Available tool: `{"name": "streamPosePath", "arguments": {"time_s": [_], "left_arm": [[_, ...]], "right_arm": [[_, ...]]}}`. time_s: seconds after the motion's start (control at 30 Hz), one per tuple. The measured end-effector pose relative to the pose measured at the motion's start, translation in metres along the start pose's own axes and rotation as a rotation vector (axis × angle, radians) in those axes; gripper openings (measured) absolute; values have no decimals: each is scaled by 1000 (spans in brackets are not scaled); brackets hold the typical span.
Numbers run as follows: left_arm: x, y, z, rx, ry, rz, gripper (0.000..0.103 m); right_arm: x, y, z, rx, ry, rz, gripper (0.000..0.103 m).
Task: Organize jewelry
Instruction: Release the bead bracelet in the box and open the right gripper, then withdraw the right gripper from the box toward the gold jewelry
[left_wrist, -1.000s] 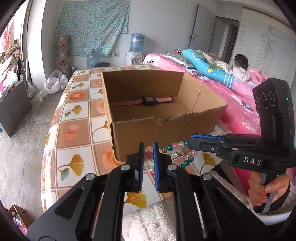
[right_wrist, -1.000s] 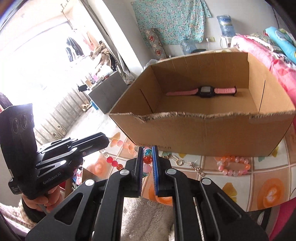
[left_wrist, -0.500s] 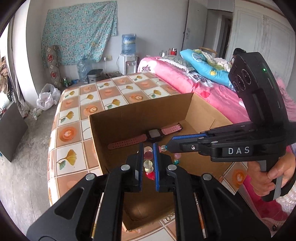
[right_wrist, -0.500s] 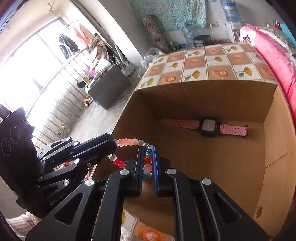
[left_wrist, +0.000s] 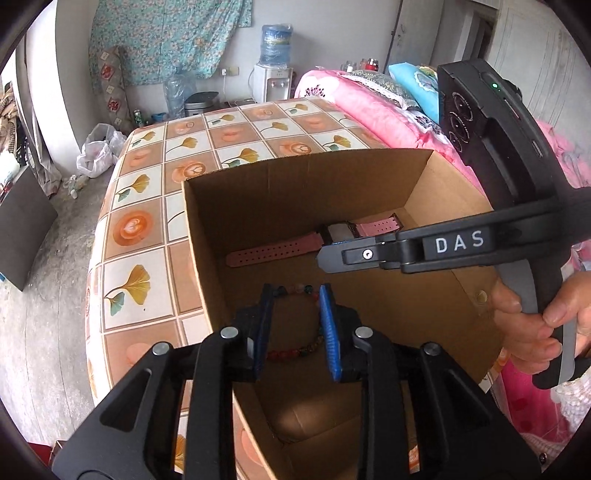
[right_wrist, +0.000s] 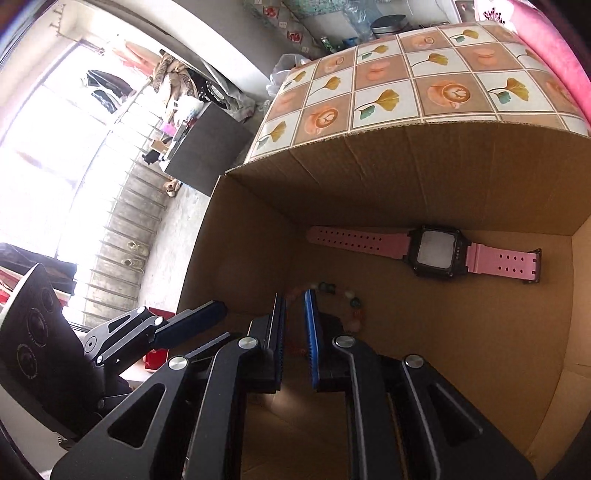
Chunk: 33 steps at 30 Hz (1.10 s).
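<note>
Hovering over the open cardboard box (left_wrist: 207, 236), both grippers are letting go of the bead bracelet (left_wrist: 295, 349) that lies on the box floor. The left gripper (left_wrist: 295, 325) has its fingers spreading, the bracelet's loop showing between them with no pad pressing on it. The right gripper (right_wrist: 294, 332) is opening more slowly, its fingers a narrow gap apart, with the beads (right_wrist: 351, 301) curling off toward two o'clock from its tips; whether a pad touches them I cannot tell. A pink watch (right_wrist: 424, 251) already lies flat along the far wall, at about one o'clock from the bracelet. So two pieces look stowed. The patterned table (left_wrist: 140, 229) beyond the box shows no jewelry, but its near side is hidden, so anything left to collect cannot be judged.
</note>
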<state>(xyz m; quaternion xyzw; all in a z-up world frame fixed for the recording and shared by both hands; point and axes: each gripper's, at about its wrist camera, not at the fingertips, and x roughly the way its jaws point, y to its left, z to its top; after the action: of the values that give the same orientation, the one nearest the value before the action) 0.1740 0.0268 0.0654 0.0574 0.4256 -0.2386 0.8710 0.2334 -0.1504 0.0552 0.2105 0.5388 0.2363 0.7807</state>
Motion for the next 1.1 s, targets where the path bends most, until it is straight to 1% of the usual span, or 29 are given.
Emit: {"name": "streamPosePath", "arguments": {"time_s": [0.07,0.13,0.2,0.23,0.33,0.4,0.5,0.57,0.63,0.7,0.77,0.83,0.97,1.1], "left_arm": [[-11,-1,-4,-6,-24,-1,25],[-26,-3,-11,-12,-62,-9,25],[-44,-4,-20,-20,-116,-19,30],[-53,-6,-25,-24,-145,-30,33],[-76,-10,-46,-31,-222,-86,34],[-87,-14,-59,-33,-251,-124,34],[-97,-24,-79,-29,-276,-171,35],[-98,-31,-90,-20,-276,-178,39],[-96,-37,-102,-12,-264,-170,39],[-90,-42,-113,-10,-239,-163,39],[-82,-45,-122,-27,-203,-158,39],[-75,-47,-129,-46,-180,-153,39],[-61,-50,-138,-51,-154,-129,39],[-49,-54,-146,-45,-121,-107,39]], "right_arm": [[-14,3,-7,-15,-40,5,17],[-31,9,-19,-40,-99,8,26],[-50,14,-34,-57,-157,14,33],[-58,19,-42,-66,-185,21,35],[-82,29,-69,-108,-263,24,36],[-94,34,-87,-127,-300,36,36],[-105,36,-111,-138,-321,72,36],[-108,32,-125,-141,-324,84,36],[-106,26,-137,-139,-312,83,36],[-104,20,-151,-135,-298,67,37],[-100,12,-163,-111,-280,63,40],[-92,2,-174,-89,-251,55,41],[-84,-15,-196,-52,-224,-3,41],[-76,-32,-212,-14,-194,-12,41]]}}
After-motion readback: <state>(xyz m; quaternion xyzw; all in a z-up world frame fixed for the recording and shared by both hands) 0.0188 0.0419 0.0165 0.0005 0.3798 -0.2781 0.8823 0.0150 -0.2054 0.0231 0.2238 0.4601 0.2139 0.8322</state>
